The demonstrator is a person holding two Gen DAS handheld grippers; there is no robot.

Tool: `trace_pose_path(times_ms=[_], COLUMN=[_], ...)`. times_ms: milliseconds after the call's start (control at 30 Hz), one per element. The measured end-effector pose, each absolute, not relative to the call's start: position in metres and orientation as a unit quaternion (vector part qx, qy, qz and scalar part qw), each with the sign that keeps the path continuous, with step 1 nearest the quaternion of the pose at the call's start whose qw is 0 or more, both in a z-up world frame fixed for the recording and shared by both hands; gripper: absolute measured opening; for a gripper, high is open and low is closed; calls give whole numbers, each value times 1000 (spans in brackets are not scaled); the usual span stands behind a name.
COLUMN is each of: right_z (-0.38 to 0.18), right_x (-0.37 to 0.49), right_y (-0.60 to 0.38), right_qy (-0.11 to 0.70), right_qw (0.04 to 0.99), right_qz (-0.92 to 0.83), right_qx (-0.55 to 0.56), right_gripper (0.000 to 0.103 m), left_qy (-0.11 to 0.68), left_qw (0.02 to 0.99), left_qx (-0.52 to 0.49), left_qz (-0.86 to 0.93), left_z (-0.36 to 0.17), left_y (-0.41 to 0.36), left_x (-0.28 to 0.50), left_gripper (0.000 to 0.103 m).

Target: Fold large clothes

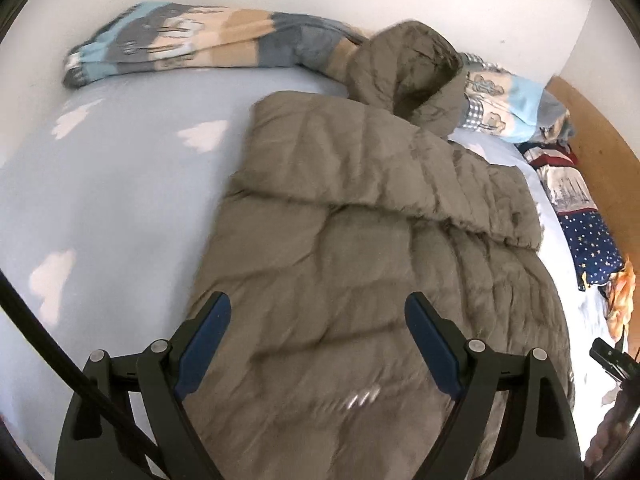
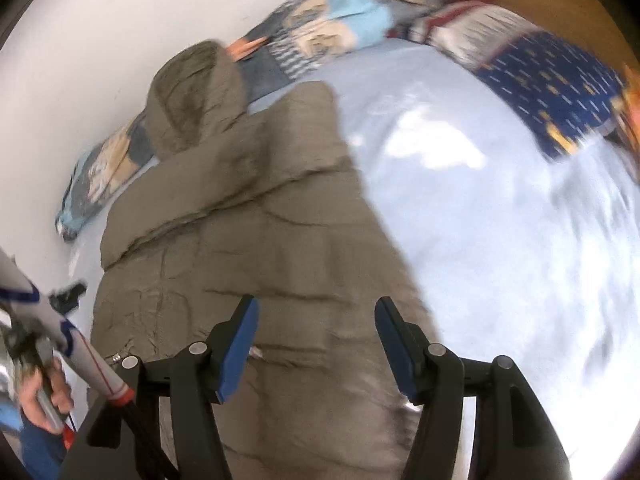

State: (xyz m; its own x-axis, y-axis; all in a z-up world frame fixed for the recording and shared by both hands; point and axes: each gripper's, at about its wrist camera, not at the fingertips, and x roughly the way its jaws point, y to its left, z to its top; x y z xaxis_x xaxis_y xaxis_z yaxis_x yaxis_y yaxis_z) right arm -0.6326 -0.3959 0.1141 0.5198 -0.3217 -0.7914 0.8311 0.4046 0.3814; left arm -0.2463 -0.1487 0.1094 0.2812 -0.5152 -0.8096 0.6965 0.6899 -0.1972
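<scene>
Nearest: left tool hangs w/ fingers spread wide, nothing btwn them, over the near half of the coat. Right tool same: fingers apart, empty, above the coat's near part, toward its right edge. Left hand shows at the left edge of the right wrist view, gripping its handle.

The coat is a brown quilted puffer w/ hood, lying on the bed, a pale blue sheet w/ white cloud prints. One sleeve is folded across the chest, running left to right. Long axis runs near to far: hem toward the tools, hood at the far end, bunched up against the patterned blanket along the wall.

Risks, as I judge them:
- Puffy fill springs back, so the folded sleeve may slide off when the hem is lifted.
- Thick, slick fabric; a shallow pinch w/ either tool could slip out mid-fold.
- Uneven lift btwn the two tools would skew the fold off the long axis.
- Hood sits rumpled on the blanket; folding onto it leaves a lumpy stack, and it may drag the blanket.
- Both views are blurred, so the exact hem edge is hard to place.
</scene>
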Motion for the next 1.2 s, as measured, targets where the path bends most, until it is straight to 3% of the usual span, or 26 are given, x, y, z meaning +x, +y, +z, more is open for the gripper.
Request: trace_pose_path(times_ms=[333,667,1033,1200], right_z=[77,64,34,34], right_x=[-702,-713,-705,-684], right_y=[-383,-379,-373,-361], right_qy=[311,318,328,337], right_qw=[742,730,712,728], right_qz=[-359,-354,-309,-268], right_qx=[473,490,539,533], right_gripper=[69,77,81,82], left_qy=[532,563,596,566], left_qw=[794,768,734,752], left_qx=[26,89,16,51], left_qz=[-293,-290,-326,-335], left_z=[78,39,25,31], left_y=[4,-6,-2,-13], left_x=[-255,-270,-265,-280], left_gripper=[88,88,88,68])
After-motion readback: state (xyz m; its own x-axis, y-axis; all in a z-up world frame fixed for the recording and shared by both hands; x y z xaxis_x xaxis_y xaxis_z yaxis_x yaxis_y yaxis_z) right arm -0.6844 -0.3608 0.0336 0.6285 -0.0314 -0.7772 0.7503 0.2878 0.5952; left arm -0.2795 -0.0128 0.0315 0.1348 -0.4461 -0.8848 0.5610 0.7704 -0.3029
